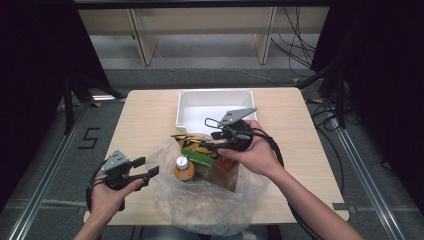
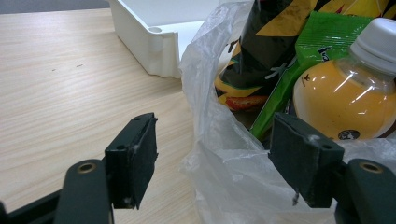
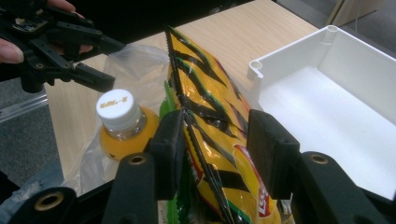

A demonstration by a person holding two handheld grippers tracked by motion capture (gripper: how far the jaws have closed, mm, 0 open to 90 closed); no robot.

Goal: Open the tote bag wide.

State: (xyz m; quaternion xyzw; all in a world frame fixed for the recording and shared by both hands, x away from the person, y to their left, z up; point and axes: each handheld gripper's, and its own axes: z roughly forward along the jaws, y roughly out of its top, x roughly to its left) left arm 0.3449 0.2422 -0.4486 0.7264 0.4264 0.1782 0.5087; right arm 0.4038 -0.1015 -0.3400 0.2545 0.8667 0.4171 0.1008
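A clear plastic bag (image 1: 210, 200) lies on the table's near edge, holding an orange drink bottle (image 1: 183, 169), a green packet (image 1: 200, 156) and a brown box (image 1: 227, 172). My right gripper (image 1: 207, 144) is shut on a yellow and black snack bag (image 1: 192, 141) that stands up out of the plastic bag. In the right gripper view both pads of my right gripper (image 3: 217, 140) press the snack bag (image 3: 205, 88), with the bottle (image 3: 119, 126) to its left. My left gripper (image 2: 219, 154) is open at the plastic bag's (image 2: 224, 177) left rim, with loose film between its jaws.
A white tray (image 1: 200, 97) stands just behind the plastic bag, with nothing in it; its corner (image 2: 149, 51) is near the bag's rim. Bare wooden table (image 1: 145, 120) lies left and right of the tray. Cables and table legs are on the floor beyond.
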